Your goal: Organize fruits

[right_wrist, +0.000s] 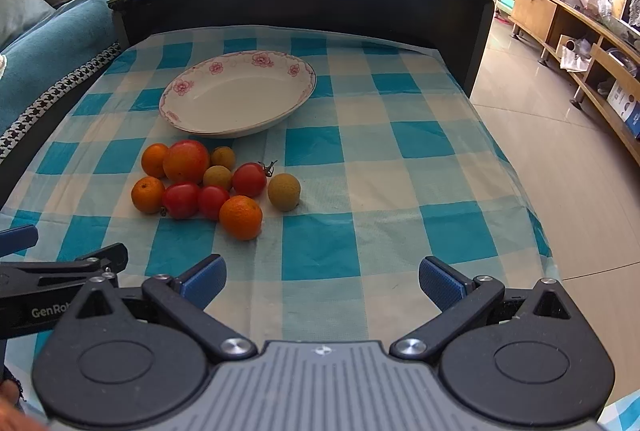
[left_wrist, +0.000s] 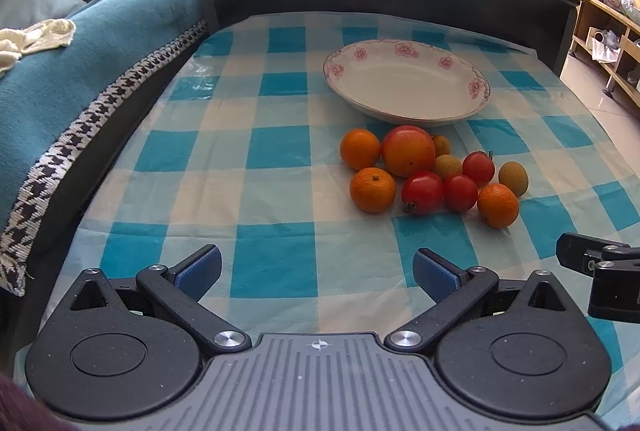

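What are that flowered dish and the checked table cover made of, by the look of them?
The flowered dish looks like glazed ceramic or porcelain: a smooth, glossy white surface with pink flowers printed round the rim. The checked table cover seems to be thin plastic sheeting rather than cloth: it shines in patches, and it lies in slight wrinkles. Melamine for the dish cannot be ruled out.
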Demonstrator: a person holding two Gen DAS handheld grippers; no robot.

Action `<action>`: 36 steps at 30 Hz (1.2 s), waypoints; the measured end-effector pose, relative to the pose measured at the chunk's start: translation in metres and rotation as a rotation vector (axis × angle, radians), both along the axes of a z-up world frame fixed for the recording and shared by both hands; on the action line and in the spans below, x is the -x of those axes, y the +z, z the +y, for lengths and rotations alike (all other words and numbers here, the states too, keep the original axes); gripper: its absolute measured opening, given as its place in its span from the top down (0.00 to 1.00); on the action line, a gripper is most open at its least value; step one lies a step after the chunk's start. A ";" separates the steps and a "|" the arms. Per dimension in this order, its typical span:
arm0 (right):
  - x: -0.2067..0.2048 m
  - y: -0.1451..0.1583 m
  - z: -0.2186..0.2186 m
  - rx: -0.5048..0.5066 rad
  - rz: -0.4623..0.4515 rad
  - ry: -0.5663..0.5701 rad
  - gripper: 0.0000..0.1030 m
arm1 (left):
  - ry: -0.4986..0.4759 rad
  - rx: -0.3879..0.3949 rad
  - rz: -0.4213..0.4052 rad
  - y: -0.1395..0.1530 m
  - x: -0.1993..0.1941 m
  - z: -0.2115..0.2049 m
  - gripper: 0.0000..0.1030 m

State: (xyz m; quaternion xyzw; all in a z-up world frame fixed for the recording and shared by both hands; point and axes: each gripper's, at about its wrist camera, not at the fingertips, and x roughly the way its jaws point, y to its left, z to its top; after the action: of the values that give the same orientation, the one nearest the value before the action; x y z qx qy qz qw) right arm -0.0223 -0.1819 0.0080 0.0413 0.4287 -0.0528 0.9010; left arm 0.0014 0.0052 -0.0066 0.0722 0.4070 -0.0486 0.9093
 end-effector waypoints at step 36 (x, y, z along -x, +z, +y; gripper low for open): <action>-0.001 -0.003 0.002 0.018 0.009 0.010 0.00 | 0.001 -0.019 0.001 0.001 -0.001 -0.003 0.00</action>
State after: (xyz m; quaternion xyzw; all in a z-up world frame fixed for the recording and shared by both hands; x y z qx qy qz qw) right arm -0.0211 -0.1797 0.0045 0.0306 0.4322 -0.0522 0.8997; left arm 0.0021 0.0024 -0.0051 0.0809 0.4079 -0.0444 0.9083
